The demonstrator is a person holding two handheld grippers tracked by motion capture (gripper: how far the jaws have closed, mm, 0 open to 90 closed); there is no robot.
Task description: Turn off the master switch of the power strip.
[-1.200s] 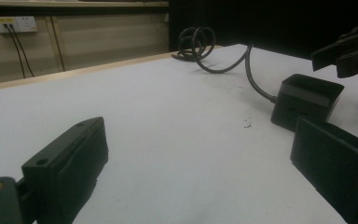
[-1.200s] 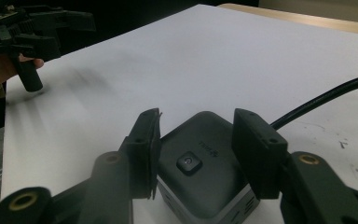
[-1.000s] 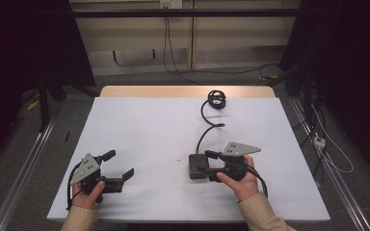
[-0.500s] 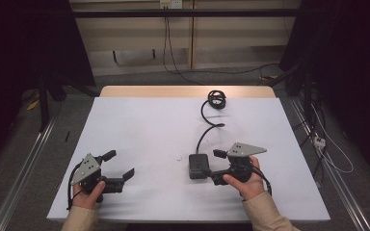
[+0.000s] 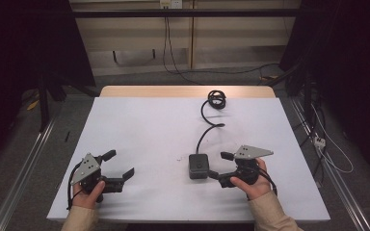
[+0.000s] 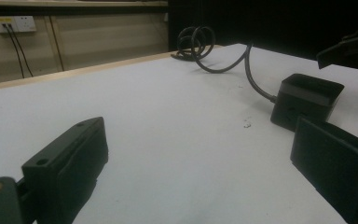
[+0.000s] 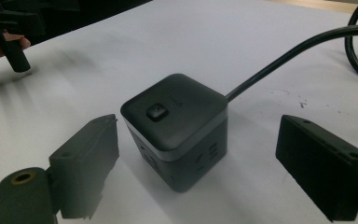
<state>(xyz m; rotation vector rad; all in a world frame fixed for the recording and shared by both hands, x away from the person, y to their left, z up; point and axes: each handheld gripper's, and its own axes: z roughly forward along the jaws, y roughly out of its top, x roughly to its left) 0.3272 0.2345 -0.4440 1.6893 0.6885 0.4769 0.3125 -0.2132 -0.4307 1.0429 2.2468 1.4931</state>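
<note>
Left hand point(image 5: 90, 191): enters from the bottom edge in a tan sleeve, wrapped round the gripper's handle near the table's front left corner.
Left gripper point(image 5: 117, 164): rests low over the white surface, jaws spread wide with nothing between them — in the left gripper view only bare tabletop lies in the gap. A grey three-cornered plate sits on top.
Table point(image 5: 144, 130): white top with a strip of pale wood along the far edge; a few tiny specks near the centre.
Cube power socket point(image 5: 198, 166): black cube with a thin light band under its top face and a small square button in the middle of that face; slots show on its side walls in the right gripper view point(image 7: 176, 128). It stands flat on the table, right of centre toward the front, well apart from the left gripper and just beside the right one.
Power cable point(image 5: 207, 122): black, leaves the cube's far side, curves away across the table and ends in a loose coil at the far edge.
Right gripper point(image 5: 217, 166): points leftward at the cube, jaws wide apart — in its own view the cube stands just ahead of the open gap, touching neither jaw.
Right hand point(image 5: 248, 182): tan sleeve, holds the gripper's handle at the table's front right.
</note>
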